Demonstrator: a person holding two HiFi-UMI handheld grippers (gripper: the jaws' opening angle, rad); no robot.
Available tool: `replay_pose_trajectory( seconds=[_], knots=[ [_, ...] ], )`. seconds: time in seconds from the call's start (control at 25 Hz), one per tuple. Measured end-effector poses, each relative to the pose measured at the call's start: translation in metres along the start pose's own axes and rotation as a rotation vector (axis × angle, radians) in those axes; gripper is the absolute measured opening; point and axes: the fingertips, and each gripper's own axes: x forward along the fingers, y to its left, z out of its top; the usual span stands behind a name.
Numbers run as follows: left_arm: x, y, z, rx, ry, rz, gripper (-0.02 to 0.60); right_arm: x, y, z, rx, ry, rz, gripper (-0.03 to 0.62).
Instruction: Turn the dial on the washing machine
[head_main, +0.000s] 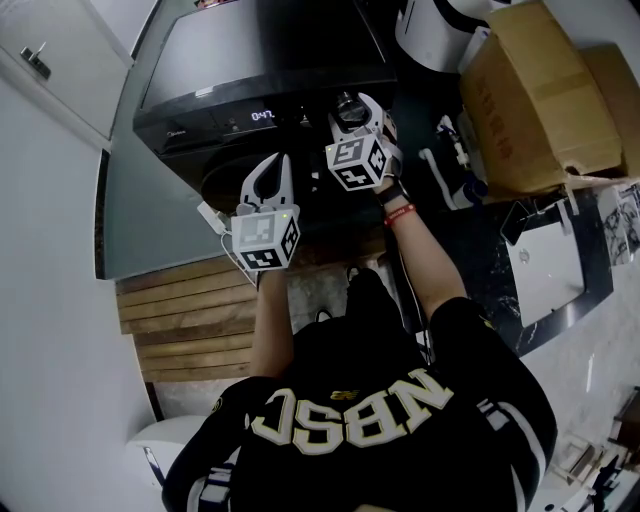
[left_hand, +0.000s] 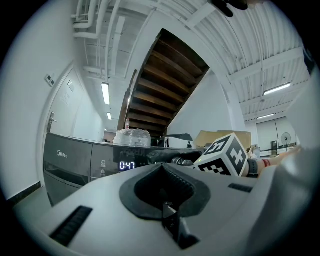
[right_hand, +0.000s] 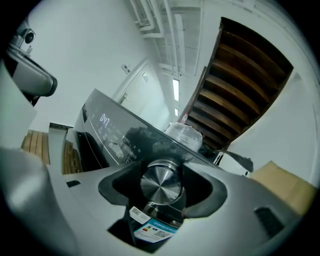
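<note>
A black front-loading washing machine (head_main: 250, 60) stands ahead, and its display (head_main: 262, 117) reads 0:47. The round silver dial (head_main: 347, 103) sits on the control panel to the right of the display. My right gripper (head_main: 352, 104) is at the panel, shut on the dial (right_hand: 161, 182), with a dark pad against each side of it. An energy label (right_hand: 155, 229) is stuck just below the dial. My left gripper (head_main: 272, 165) hovers lower left of the dial, in front of the door, shut on nothing. In the left gripper view its jaws (left_hand: 162, 167) meet, with the display (left_hand: 127, 165) beyond them.
Cardboard boxes (head_main: 540, 90) are stacked right of the machine, with a white appliance (head_main: 430, 30) behind them. Wooden planks (head_main: 190, 310) lie on the floor at the left. A plastic-wrapped bundle (left_hand: 132, 136) rests on top of the machine, under a wooden staircase (left_hand: 165, 85).
</note>
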Motion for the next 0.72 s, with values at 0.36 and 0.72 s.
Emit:
replay_pose_trajectory(
  seconds=[0.36,0.72],
  knots=[
    [0.0000,0.0022,0.0014,-0.002,-0.004,0.005,0.014,0.0007,-0.0001,0.0005,0.031,0.003,0.004,0.265],
    [-0.0003,0.0022,0.0020,-0.007,-0.008,0.007,0.015,0.0005,-0.0035,0.0001,0.136,-0.002,0.005,0.265]
  ],
)
